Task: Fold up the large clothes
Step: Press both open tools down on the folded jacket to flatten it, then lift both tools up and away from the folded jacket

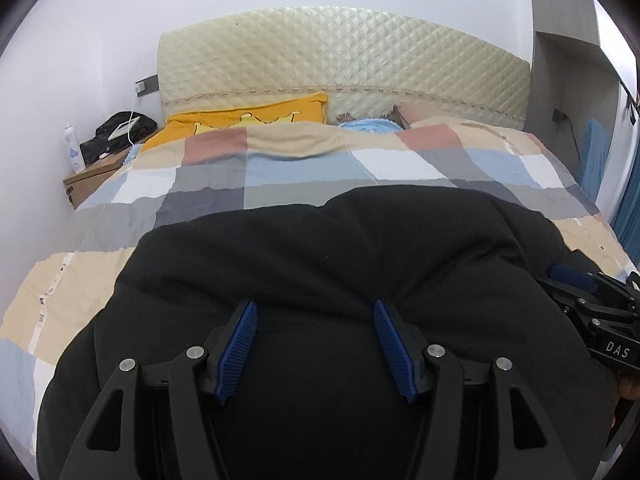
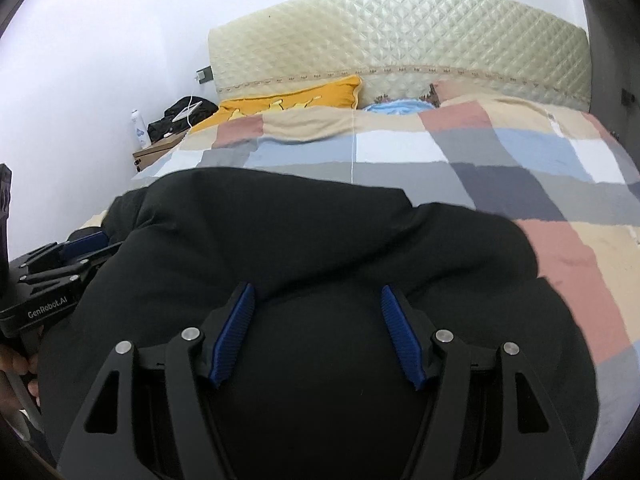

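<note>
A bulky black garment (image 1: 320, 248) (image 2: 300, 232) lies in a heap on the near part of the bed. My left gripper (image 1: 313, 306) points down into it. Its blue pads stand well apart, with a thick bulge of the cloth filling the gap and creasing at both tips. My right gripper (image 2: 317, 288) holds another bulge of the same garment the same way. Each gripper shows in the other's view: the right gripper (image 1: 576, 276) at the garment's right edge, the left gripper (image 2: 80, 244) at its left edge, both partly sunk in cloth.
The bed carries a patchwork quilt (image 1: 280, 176) (image 2: 440, 148), with a yellow pillow (image 1: 248, 116) and a padded cream headboard (image 1: 340, 60) at the far end. A bedside stand (image 1: 92, 180) at the left holds a bottle and a black bag. A wall runs along the left.
</note>
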Demonstrator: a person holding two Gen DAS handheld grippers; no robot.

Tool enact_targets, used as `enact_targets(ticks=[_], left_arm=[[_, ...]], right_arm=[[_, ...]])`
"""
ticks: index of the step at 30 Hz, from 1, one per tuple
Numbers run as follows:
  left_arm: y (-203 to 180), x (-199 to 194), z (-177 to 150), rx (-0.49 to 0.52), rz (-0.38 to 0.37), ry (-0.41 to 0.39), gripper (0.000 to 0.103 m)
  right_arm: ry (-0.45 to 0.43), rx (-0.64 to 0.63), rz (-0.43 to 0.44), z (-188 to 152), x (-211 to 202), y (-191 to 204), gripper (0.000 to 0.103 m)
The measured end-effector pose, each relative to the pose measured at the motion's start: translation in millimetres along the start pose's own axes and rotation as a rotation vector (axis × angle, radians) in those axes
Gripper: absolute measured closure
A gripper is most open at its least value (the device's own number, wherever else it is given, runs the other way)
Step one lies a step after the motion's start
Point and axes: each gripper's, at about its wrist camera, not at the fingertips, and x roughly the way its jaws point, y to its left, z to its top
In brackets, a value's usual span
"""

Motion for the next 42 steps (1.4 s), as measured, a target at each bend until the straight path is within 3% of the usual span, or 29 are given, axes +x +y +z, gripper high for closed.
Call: enact_targets(ticks=[7, 11, 14, 18, 25, 33, 37, 42], left_arm=[[-2, -24, 3, 0.003, 0.044, -0.016, 0.043], [-1, -71, 17, -0.013, 0.043, -0.071, 0.043], [1, -116, 32, -0.015, 0.063, -0.129, 0.043], [12, -186, 54, -0.089, 0.026, -0.181, 0.038], [14, -308, 70, -0.12, 0.008, -0.263, 0.036], [2, -396, 42, -0.132, 0.014, -0.31, 0.033], [-7, -418, 22, -0.126, 0.017, -0.301, 0.033], [-24, -421, -5, -0.105, -0.008, -0.259, 0.033]], right_arm=[[-0.029, 0.066, -0.037, -3, -18, -4, 0.036], [-0.046, 0.123, -0.021, 1, -49, 2, 0.036], [-0.106, 0.08, -0.043, 16, -88, 13, 0.036], [-0.189, 0.087, -0.063, 37, -154, 23, 0.036], [-0.32, 0.06, -0.061, 65, -278, 64, 0.036], [-0.452, 0.02, -0.025, 52, -392, 113, 0.036], [-0.476, 0.009, -0.027, 35, -420, 132, 0.034], [-0.439, -0.011, -0.023, 4, -427, 146, 0.034]])
